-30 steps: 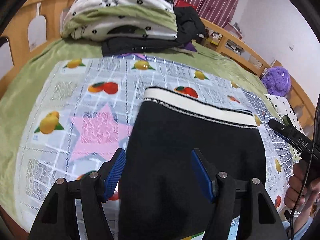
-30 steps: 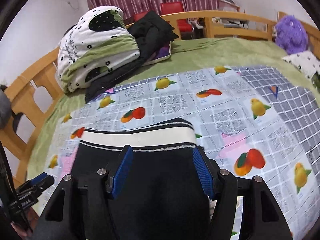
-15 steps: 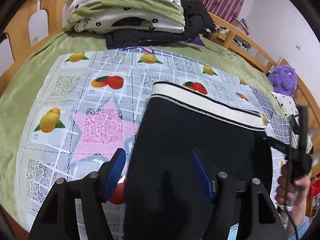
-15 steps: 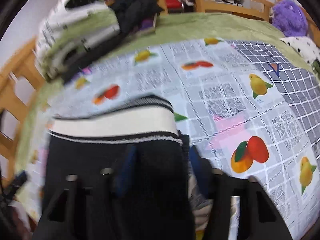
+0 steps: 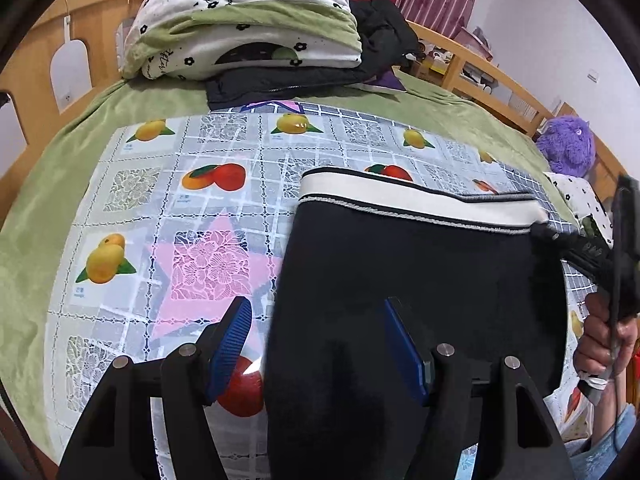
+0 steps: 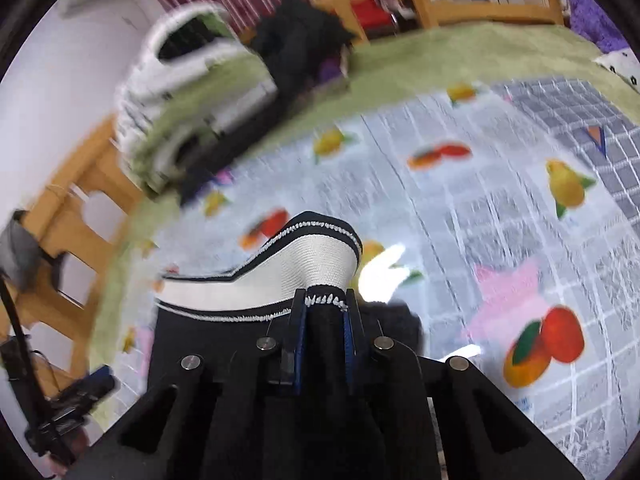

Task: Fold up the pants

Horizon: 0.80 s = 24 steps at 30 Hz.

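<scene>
**Waistband corner pinched on the right, left side loose**

Pants of black fabric with a broad white elastic waistband (image 5: 400,264) lie flat on my work surface, a plastic tablecloth printed with fruit and pale lace squares (image 5: 168,208), which covers a green bedspread (image 5: 48,184). From my left wrist view, the garment's left edge runs straight down between the fingers of my left gripper (image 5: 316,344); its jaws stand apart and released, one blue pad over the cloth, the other over the dark fabric, neither pressing.

My right gripper (image 6: 325,320) is closing, its pads already squeezing a bunched fold of the pants just below the waistband's stitched trim. That corner of the band rises in a hump above the fingers, while the rest stretches away to the left, flat on the cloth. In the left view the same tool shows at the band's right end, with a hand (image 5: 604,340) on its handle.

Room is good to the left and ahead of the waistband: bare tablecloth. Beyond it, folded bedding in white and green with black flowers (image 5: 248,24) sits against the wooden bed rail (image 5: 36,72), and a purple plush toy (image 5: 568,148) is at the far right edge.
</scene>
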Each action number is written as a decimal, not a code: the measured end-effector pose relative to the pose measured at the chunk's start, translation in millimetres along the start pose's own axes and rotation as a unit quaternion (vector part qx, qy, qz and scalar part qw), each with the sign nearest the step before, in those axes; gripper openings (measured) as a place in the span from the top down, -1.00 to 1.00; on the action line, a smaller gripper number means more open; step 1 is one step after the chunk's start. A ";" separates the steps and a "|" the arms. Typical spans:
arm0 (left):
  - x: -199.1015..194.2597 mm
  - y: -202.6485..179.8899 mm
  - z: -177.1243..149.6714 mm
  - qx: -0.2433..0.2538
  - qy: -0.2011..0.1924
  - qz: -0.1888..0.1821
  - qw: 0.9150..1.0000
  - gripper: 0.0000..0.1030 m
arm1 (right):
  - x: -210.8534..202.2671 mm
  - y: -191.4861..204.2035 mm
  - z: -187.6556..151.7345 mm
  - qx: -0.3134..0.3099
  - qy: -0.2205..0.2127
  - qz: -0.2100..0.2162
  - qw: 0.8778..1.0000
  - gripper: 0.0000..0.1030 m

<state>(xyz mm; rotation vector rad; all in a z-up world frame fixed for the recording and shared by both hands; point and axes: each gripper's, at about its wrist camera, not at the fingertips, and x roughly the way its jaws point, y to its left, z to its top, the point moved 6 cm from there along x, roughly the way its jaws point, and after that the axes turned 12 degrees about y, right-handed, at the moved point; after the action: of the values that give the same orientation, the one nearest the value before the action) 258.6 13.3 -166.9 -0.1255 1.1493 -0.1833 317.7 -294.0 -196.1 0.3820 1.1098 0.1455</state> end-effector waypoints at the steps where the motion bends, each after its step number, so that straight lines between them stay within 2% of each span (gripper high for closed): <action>1: 0.6 0.3 -0.2 0.000 0.001 -0.001 1.000 -0.26 | 13.1 -4.2 -1.9 0.002 0.020 -0.030 0.999 0.70; 2: 1.9 0.3 -0.6 0.001 0.004 -0.001 1.000 -0.26 | 30.7 -11.9 -6.9 0.015 0.044 -0.056 0.997 0.63; 3: 3.3 0.5 -1.3 0.004 0.008 0.002 1.000 -0.26 | 41.3 -18.0 -10.2 0.022 0.048 -0.071 0.996 0.51; 4: 4.2 0.6 -2.0 0.007 0.011 0.004 1.000 -0.26 | 41.1 -20.5 -10.1 0.027 0.041 -0.075 0.996 0.45; 5: 5.4 0.8 -3.6 0.012 0.016 0.006 1.000 -0.26 | 37.5 -22.2 -8.7 0.038 0.044 -0.079 0.995 0.21; 6: 6.1 1.1 -5.4 0.017 0.021 0.006 1.000 -0.26 | 33.8 -21.9 -8.7 0.047 0.052 -0.071 0.995 0.13; 8: 6.1 3.7 -12.6 0.026 0.031 0.004 0.999 -0.26 | 23.4 -18.0 -10.7 0.050 0.054 -0.050 0.996 0.20; 12: 0.0 8.3 -34.4 0.055 0.038 0.006 0.998 -0.26 | 5.8 -9.3 -20.3 0.006 0.037 -0.097 0.995 0.20; 17: -13.2 22.8 -80.1 0.113 0.040 0.015 0.993 -0.26 | -8.7 -8.2 -48.7 -0.019 0.065 -0.093 0.993 0.20; 20: -16.8 30.5 -106.7 0.144 0.044 0.020 0.988 -0.26 | -24.9 3.0 -68.2 -0.050 0.061 -0.104 0.991 0.20; 22: -18.4 32.4 -123.3 0.163 0.047 0.014 0.985 -0.26 | -35.9 11.0 -78.8 -0.061 0.054 -0.101 0.992 0.20; 24: -17.0 33.8 -137.5 0.176 0.049 0.025 0.983 -0.26 | -44.7 18.0 -88.5 -0.063 0.048 -0.095 0.992 0.20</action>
<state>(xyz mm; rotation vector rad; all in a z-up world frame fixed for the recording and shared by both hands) 128.8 49.3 -213.8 0.2264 1.1985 -0.3480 220.2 -270.8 -186.1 0.1563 1.2191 0.0654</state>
